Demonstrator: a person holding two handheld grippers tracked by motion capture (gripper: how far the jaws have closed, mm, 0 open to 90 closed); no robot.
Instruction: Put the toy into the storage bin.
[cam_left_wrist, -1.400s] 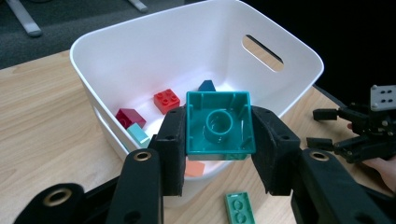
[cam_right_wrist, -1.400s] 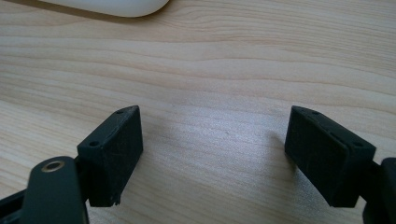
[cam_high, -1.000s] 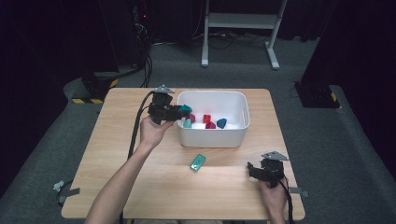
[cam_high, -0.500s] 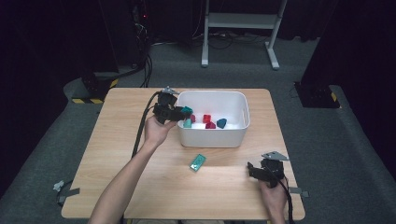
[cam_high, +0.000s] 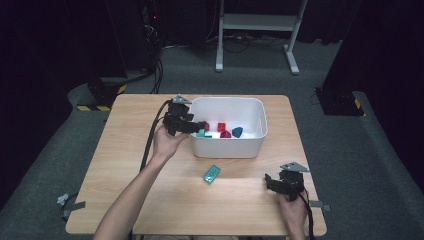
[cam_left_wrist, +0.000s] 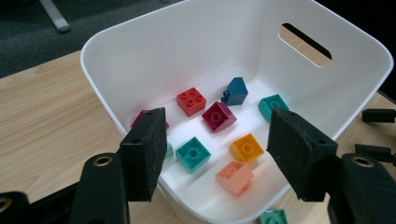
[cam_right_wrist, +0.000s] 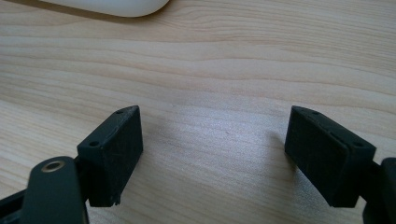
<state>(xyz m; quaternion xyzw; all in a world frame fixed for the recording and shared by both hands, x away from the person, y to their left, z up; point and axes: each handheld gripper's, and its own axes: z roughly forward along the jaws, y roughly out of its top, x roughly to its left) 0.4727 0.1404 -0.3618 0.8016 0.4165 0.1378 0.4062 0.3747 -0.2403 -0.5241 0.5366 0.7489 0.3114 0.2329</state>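
You had no readable writing, brand, number or label anywhere in front of you. The bricks (cam_left_wrist: 193, 153) in the white bin (cam_left_wrist: 140, 56) were plain, and the table (cam_right_wrist: 233, 60) bore no marking. The only sign-like mark was yellow-and-black hazard striping (cam_high: 95, 107) on the floor, without words.

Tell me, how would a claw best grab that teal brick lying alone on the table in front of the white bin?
Probably from straight above. The teal brick lies flat on the bare table with clear space around it, set at a slant. Turning the claw to match and closing on its two long sides looks easiest, as they are flat and parallel. The right claw, open and resting nearby, seems the closer one.
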